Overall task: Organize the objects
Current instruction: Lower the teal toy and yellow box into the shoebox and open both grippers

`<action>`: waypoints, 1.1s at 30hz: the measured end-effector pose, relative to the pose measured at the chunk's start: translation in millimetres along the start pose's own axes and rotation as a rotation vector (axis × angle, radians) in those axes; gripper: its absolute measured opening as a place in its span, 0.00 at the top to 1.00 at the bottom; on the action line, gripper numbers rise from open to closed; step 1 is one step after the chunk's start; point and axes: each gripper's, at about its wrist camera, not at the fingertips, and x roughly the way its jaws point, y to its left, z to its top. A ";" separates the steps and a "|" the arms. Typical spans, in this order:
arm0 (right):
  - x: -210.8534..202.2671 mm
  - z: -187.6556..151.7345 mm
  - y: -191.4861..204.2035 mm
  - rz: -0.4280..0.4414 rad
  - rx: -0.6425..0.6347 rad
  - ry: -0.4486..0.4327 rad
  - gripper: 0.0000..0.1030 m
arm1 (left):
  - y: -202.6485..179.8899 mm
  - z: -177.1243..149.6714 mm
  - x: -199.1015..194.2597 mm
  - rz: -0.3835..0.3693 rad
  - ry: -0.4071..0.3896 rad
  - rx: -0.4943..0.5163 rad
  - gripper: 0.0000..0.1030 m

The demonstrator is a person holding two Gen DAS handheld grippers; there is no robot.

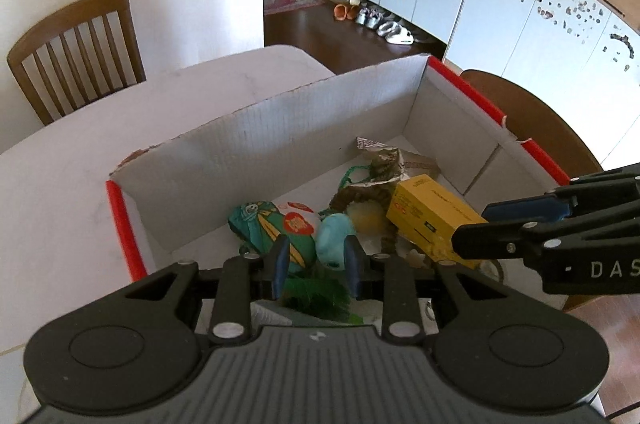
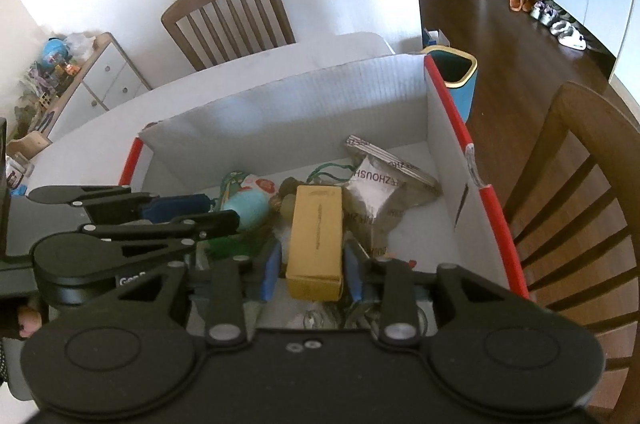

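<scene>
A white cardboard box with red edges (image 1: 280, 119) (image 2: 304, 95) stands on the table and holds several objects. My left gripper (image 1: 316, 266) is open above a light blue toy (image 1: 334, 236) (image 2: 250, 209) and a green fuzzy item (image 1: 318, 294). A teal printed pouch (image 1: 266, 230) lies to the toy's left. My right gripper (image 2: 310, 268) has its pads on both sides of a yellow carton (image 2: 316, 240) (image 1: 430, 220) and grips it inside the box. A silver foil packet (image 2: 380, 187) (image 1: 390, 159) lies behind the carton.
A white table (image 1: 120, 127) bears the box. Wooden chairs stand at the far side (image 1: 80, 51) (image 2: 228, 15) and at the right (image 2: 580, 199). A blue bin (image 2: 460, 75) stands on the wood floor. Cabinets and shoes (image 1: 384, 23) line the back wall.
</scene>
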 end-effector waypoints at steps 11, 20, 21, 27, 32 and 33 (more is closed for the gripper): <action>-39.1 -12.3 14.3 0.030 -0.041 -0.086 0.64 | -4.3 -9.9 -52.8 -0.019 -0.096 -0.030 0.57; -60.3 -21.7 32.7 0.027 -0.037 -0.147 0.58 | -6.1 -19.1 -98.8 -0.043 -0.191 -0.021 0.43; -62.2 -23.2 34.7 0.027 -0.035 -0.152 0.58 | -6.1 -19.8 -103.1 -0.046 -0.199 -0.023 0.41; -76.5 -34.4 44.4 0.015 -0.030 -0.192 0.49 | -5.2 -27.7 -122.6 -0.053 -0.240 -0.009 0.37; -88.7 -43.2 51.7 0.017 -0.025 -0.227 0.42 | -2.3 -38.6 -135.6 -0.047 -0.259 -0.008 0.31; -91.3 -45.2 53.2 0.016 -0.025 -0.234 0.40 | -1.3 -40.5 -137.8 -0.045 -0.262 -0.005 0.31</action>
